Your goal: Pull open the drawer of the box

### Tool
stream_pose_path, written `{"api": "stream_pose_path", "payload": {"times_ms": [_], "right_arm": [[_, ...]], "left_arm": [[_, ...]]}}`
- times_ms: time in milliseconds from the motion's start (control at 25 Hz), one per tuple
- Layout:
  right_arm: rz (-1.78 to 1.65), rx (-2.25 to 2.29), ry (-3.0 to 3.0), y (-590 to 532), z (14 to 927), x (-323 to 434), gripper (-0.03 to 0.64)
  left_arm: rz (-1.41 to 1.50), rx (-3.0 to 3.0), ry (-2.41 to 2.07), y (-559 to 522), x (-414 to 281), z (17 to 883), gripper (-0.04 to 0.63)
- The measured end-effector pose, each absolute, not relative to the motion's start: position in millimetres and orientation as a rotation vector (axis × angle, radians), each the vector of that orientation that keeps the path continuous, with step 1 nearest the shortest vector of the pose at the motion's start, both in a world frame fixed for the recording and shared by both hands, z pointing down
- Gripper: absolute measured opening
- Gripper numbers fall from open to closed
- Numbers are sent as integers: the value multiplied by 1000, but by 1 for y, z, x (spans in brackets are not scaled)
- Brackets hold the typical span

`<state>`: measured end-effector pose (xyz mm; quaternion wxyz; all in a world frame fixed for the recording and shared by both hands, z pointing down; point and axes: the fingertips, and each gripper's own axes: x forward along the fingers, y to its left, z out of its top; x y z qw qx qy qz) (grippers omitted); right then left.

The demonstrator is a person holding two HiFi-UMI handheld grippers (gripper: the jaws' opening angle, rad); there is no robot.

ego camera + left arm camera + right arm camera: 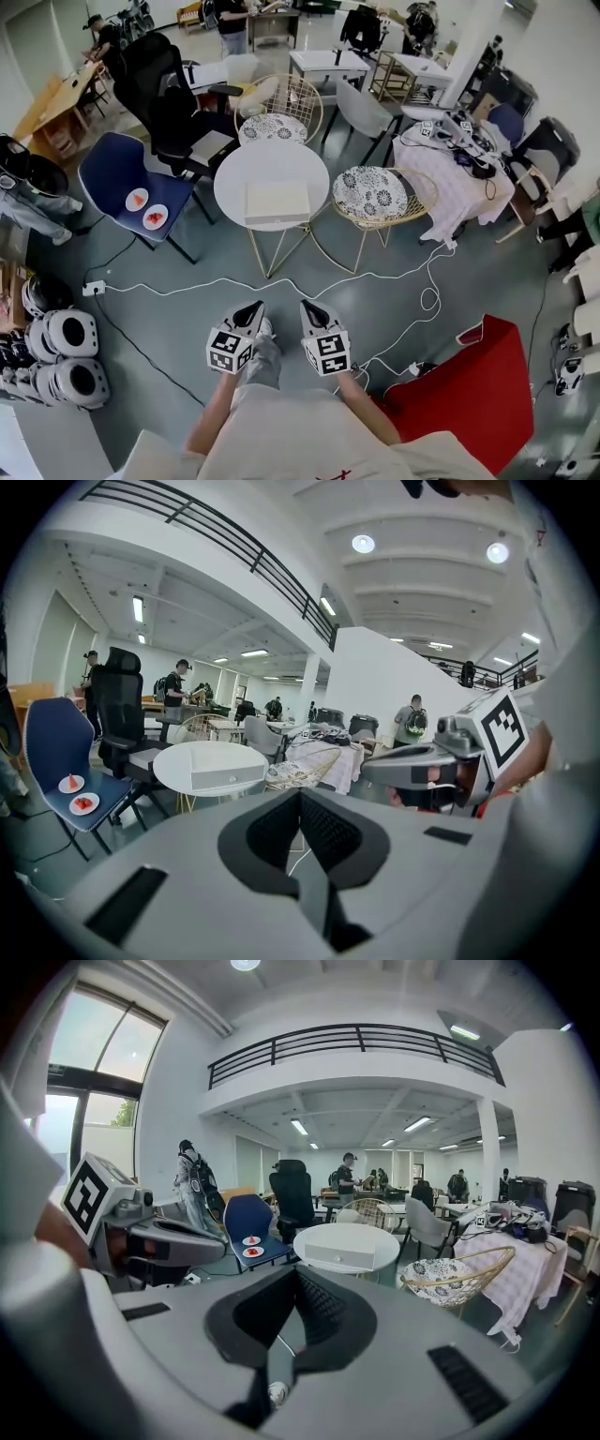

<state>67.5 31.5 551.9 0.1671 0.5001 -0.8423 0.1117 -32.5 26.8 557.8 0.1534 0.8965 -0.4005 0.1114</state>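
A flat white box [277, 202] with a drawer lies on a small round white table [234, 178] well ahead of me. Its drawer front with a small knob faces me and sits flush, seen in the left gripper view [228, 778] and the right gripper view [338, 1258]. Both grippers are held low near my body, far short of the table. The left gripper [253, 309] and the right gripper [307, 308] point forward side by side. The left gripper's [301, 803] jaws meet with nothing between them. The right gripper [295, 1281] is likewise shut and empty.
Two wire chairs with patterned cushions [370, 194] [274, 127] stand right of and behind the table. A blue chair [122, 173] with two small plates and a black office chair [164, 94] are to the left. White cables [375, 281] cross the floor; a red sheet [473, 394] lies at right.
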Motion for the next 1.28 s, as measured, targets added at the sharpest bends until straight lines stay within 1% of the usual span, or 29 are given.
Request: {"api": "stream_pose_path", "payload": {"times_ms": [720, 1040, 1280], "right_arm": [[311, 1464, -2364, -184, 527, 10, 15], [344, 1481, -2336, -211, 539, 14, 15], [356, 1462, -2345, -221, 540, 20, 15]], "left_arm": [[294, 2590, -1088, -187, -89, 535, 12], [330, 2619, -1008, -215, -72, 540, 12], [330, 2604, -1035, -226, -67, 541, 12]]}}
